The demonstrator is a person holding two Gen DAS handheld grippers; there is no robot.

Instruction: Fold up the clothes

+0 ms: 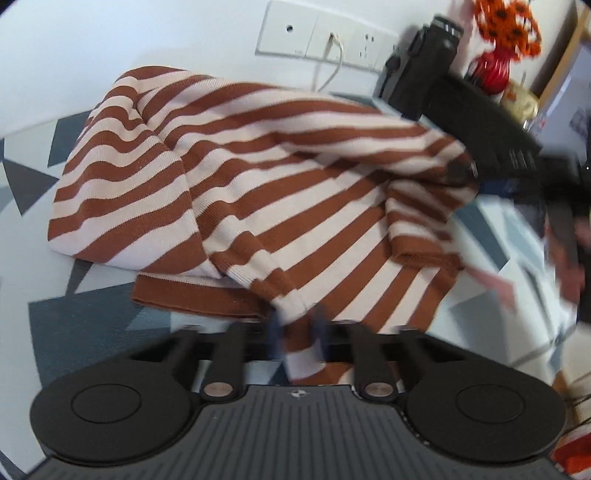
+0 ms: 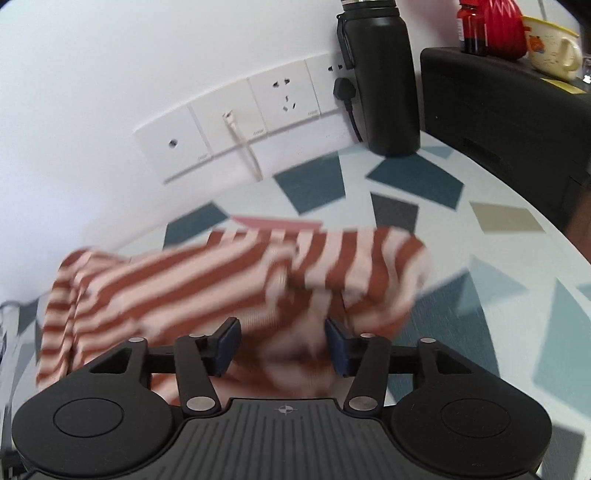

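Observation:
A brown-and-cream striped shirt (image 1: 258, 177) lies bunched and partly folded on the patterned table (image 1: 92, 325). My left gripper (image 1: 297, 328) sits at the shirt's near hem, its blue pads close together and shut on a fold of striped cloth. In the right wrist view the shirt (image 2: 184, 288) is blurred and heaped across the table (image 2: 480, 332). My right gripper (image 2: 283, 343) is open, its blue pads wide apart, with loose cloth lying between and under them. A blurred black shape at the shirt's right edge (image 1: 509, 147) looks like the other gripper.
A white wall with a socket strip (image 2: 258, 110) and a white cable stands just behind the table. A black bottle (image 2: 384, 81) and a black box (image 2: 498, 110) stand at the back right, with a red vase (image 2: 498, 26) and a mug (image 2: 550, 55) on the box.

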